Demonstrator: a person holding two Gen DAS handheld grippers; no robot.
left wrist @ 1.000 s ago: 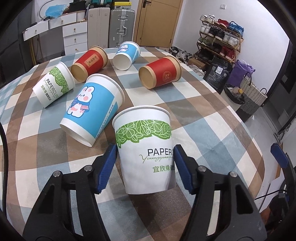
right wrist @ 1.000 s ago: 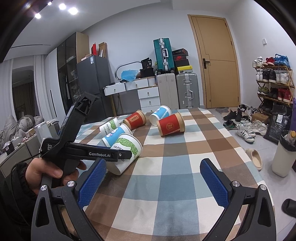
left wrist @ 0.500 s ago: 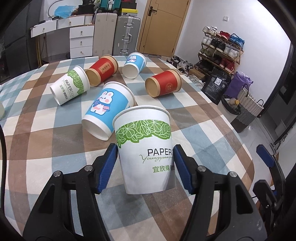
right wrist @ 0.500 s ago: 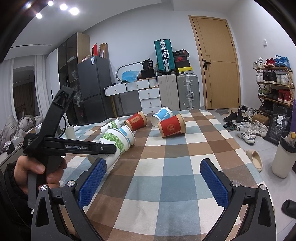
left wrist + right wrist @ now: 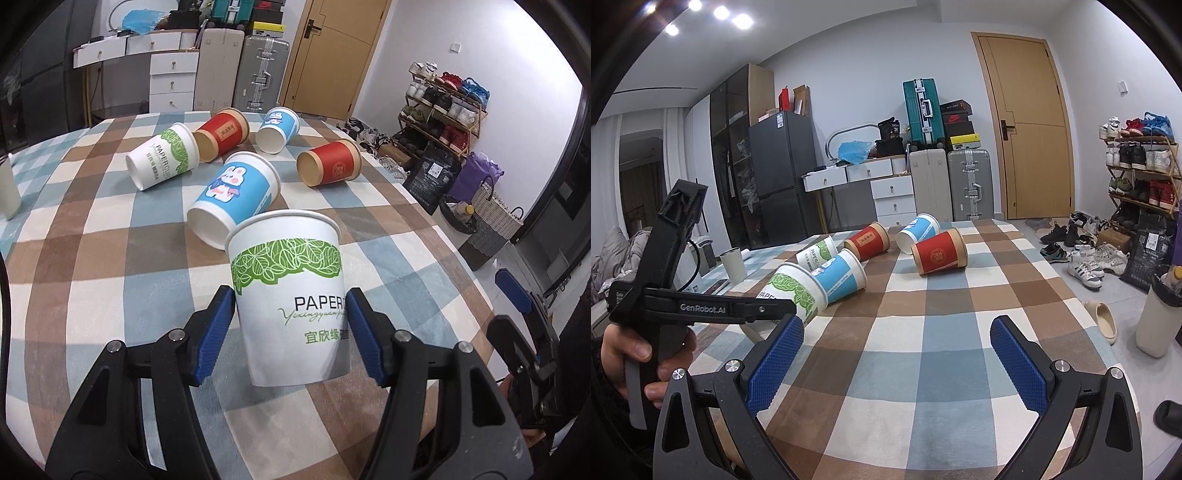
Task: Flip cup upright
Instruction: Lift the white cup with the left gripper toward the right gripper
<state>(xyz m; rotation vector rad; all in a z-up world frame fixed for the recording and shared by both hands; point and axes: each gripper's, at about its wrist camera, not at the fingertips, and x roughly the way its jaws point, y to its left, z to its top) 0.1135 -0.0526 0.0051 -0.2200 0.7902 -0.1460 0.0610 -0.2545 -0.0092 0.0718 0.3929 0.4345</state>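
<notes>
My left gripper is shut on a white paper cup with a green leaf band. It holds the cup above the checked tablecloth, mouth away from the camera. In the right wrist view the same cup leans over in the left gripper, mouth up and to the right. My right gripper is open and empty over the near part of the table. Several cups lie on their sides: a blue rabbit cup, a second green-leaf cup, two red cups and a small blue cup.
A pale tumbler stands upright at the table's left edge. The table's right edge drops to the floor, where bags, a basket and a shoe rack stand. Suitcases and drawers stand behind the table.
The left gripper has tilted up and back with the green-leaf cup in it, so the lying cups now sit farther away in its view. The right gripper has stayed still.
</notes>
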